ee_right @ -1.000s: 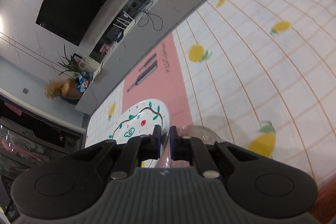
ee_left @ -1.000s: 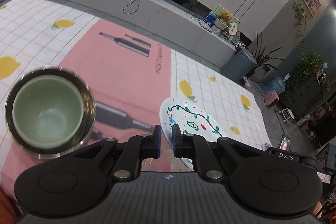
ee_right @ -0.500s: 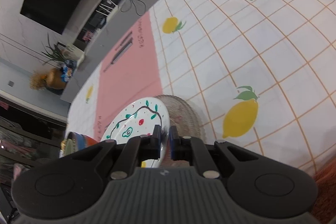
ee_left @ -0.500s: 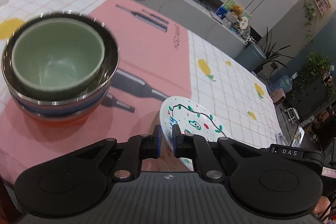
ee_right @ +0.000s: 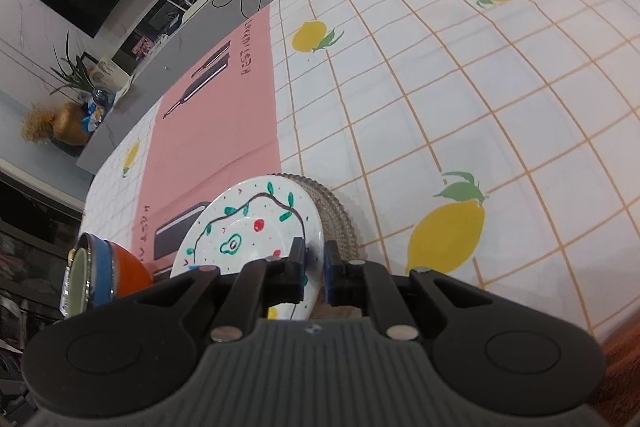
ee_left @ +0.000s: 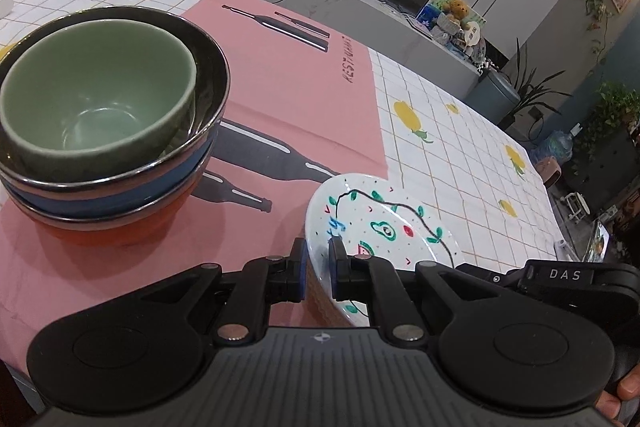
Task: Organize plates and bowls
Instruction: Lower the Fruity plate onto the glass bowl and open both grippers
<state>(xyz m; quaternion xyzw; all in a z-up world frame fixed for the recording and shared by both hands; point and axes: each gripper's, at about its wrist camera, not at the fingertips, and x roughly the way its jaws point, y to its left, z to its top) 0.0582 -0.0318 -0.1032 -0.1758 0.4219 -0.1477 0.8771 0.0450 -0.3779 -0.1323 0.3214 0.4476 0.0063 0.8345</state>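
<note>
Both tongs angle steeply down toward the tabletop [ee_left: 460, 131]. The left tongs [ee_left: 318, 269] are clamped on the near rim of the white painted plate [ee_left: 384, 227]; the right tongs [ee_right: 314, 265] pinch its opposite rim. The plate, sprigged green with an avocado motif, sits on a ribbed glass plate [ee_right: 336, 215], beside stacked bowls [ee_left: 100, 123].

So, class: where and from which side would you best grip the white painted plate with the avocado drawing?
Pinch the white painted plate at its thin raised rim, from the near table edge; both shut grippers, left and right, already clamp that rim. Its shallow, flat shape offers nothing else.
</note>
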